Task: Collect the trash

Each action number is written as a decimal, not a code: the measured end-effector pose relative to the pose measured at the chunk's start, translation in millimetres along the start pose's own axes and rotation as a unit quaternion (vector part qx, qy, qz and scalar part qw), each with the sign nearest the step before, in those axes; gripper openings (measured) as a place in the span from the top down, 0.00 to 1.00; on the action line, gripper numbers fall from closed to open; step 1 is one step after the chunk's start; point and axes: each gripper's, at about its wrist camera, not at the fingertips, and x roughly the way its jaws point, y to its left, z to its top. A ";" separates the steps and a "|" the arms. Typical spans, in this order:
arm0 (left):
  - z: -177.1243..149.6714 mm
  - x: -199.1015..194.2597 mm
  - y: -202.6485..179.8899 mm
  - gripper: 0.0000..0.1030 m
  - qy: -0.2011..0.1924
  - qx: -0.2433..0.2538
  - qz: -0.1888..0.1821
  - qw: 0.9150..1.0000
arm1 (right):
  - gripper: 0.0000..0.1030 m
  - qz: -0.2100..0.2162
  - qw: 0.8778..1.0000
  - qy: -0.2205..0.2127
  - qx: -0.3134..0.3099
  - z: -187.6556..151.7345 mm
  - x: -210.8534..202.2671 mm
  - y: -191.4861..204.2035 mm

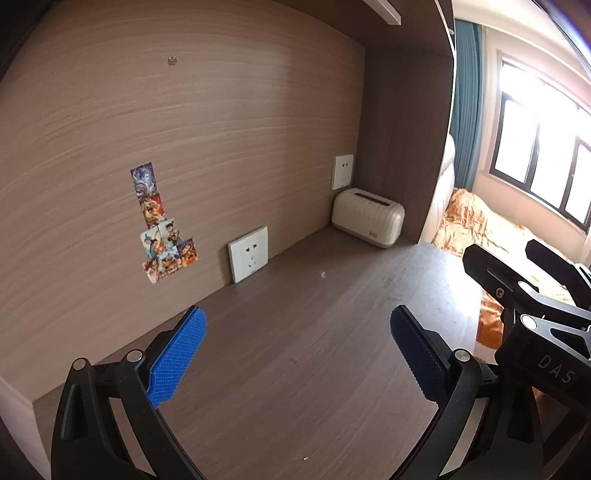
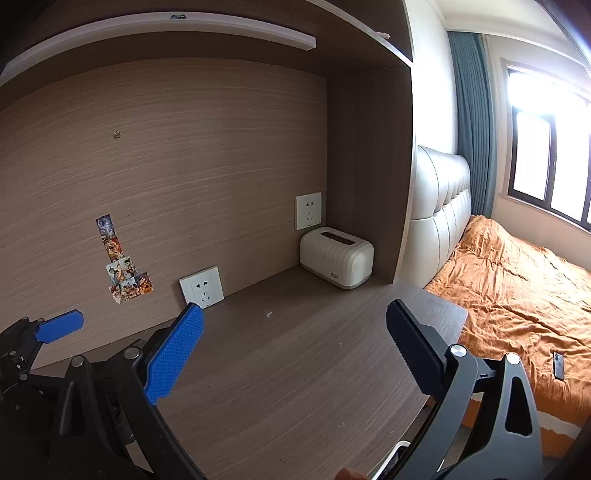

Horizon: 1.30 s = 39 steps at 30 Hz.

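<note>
Your left hand-held gripper [image 1: 298, 347] and right hand-held gripper [image 2: 294, 345] both gape wide, holding nothing. One white scrap [image 1: 323, 274] lies on the table [image 1: 295, 369] near two wall sockets [image 1: 248, 253]. Only your right view shows the phone [image 2: 558, 364] on the bed [image 2: 517, 280].

1. Desk [image 2: 295, 369] set in an alcove; back panel [image 2: 184, 166] behind it, side panel [image 2: 369, 166] at its right end.
2. Tissue box [image 2: 336, 257] on desk, far right corner, against both panels.
3. Upper wall socket [image 2: 308, 210] on back panel just above tissue box; lower socket [image 2: 201, 287] to the left, at desk level.
4. Stickers [image 2: 123, 264] on back panel, left of lower socket.
5. Small scrap [image 2: 269, 314] on desk, btwn lower socket and tissue box, nearer the back.
6. Bed [image 2: 517, 295] right of desk, headboard [image 2: 439, 206] beside side panel; window [image 2: 546, 158] beyond bed.
7. Phone [image 2: 558, 364] lies on bed.
8. Shelf [image 2: 166, 26] overhead.
</note>
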 end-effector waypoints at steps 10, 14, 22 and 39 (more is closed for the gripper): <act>1.3 5.5 2.8 0.05 0.006 -0.001 -0.008 1.000 | 0.05 -0.003 1.000 0.009 0.000 -1.1 4.2 3.5; 0.3 7.5 2.4 0.05 0.010 0.002 -0.008 1.000 | 0.05 -0.006 1.000 0.013 -0.003 -2.1 5.7 4.7; -0.7 8.7 2.4 0.05 0.015 0.001 -0.011 1.000 | 0.05 -0.005 1.000 0.019 -0.001 -3.8 8.6 5.4; -4.3 19.9 9.6 0.05 0.026 -0.007 -0.018 0.999 | 0.05 -0.017 0.999 0.035 -0.004 -8.4 14.8 7.6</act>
